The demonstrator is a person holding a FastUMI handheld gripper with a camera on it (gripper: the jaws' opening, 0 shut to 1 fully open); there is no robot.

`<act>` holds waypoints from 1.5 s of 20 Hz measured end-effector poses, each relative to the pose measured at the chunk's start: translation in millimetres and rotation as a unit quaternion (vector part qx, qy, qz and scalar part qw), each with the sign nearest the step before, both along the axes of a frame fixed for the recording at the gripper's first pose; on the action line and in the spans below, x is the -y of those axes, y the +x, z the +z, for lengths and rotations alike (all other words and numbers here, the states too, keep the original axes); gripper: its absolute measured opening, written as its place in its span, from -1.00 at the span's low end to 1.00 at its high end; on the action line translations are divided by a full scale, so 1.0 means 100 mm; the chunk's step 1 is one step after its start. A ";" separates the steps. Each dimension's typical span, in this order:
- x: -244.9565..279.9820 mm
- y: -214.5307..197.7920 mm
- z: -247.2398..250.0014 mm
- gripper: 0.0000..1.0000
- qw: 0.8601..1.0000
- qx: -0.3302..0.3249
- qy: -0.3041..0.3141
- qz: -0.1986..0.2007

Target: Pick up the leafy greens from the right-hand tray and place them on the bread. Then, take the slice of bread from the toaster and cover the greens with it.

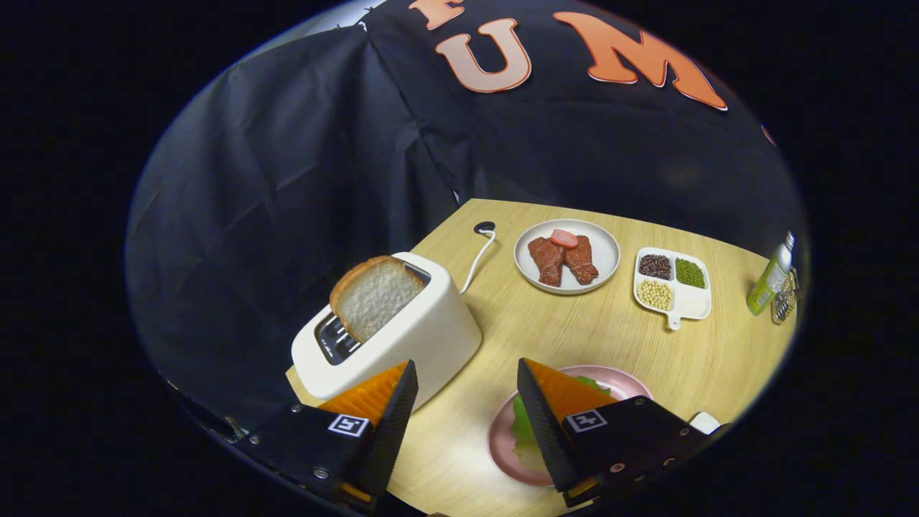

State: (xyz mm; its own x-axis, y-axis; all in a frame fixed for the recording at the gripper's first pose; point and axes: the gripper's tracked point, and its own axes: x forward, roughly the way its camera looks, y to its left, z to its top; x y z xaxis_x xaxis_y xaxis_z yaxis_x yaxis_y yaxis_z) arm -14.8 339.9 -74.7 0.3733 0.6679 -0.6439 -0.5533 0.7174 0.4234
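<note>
A slice of bread [375, 294] stands in the near slot of a white toaster [423, 337], just ahead of my left finger. A pink plate [502, 438] lies under my right finger; leafy greens [523, 425] rest on it, mostly hidden by that finger. Whatever lies under the greens is hidden. My gripper [467, 373] hovers above the table between toaster and plate, open, with nothing between its fingers.
Beyond the fingers sit a white plate with brown meat pieces [566, 258] and a white divided dish of beans [671, 283]. A green bottle [770, 276] stands at the far right edge of the wooden table [574, 330]. The toaster's white cord [479, 258] runs back.
</note>
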 end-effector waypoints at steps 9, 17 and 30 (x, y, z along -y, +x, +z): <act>-0.60 -0.05 0.42 0.95 0.999 -0.024 0.019 0.021; -1.04 0.07 0.49 0.95 0.999 -0.034 -0.004 0.025; -1.26 0.11 0.14 0.66 0.989 -0.135 -0.064 -0.010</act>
State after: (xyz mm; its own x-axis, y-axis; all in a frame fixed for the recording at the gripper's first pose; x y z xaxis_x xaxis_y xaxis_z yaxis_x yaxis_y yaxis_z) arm -3.5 465.9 -60.5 0.1895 0.5683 -0.8007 -0.4173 0.7848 0.4583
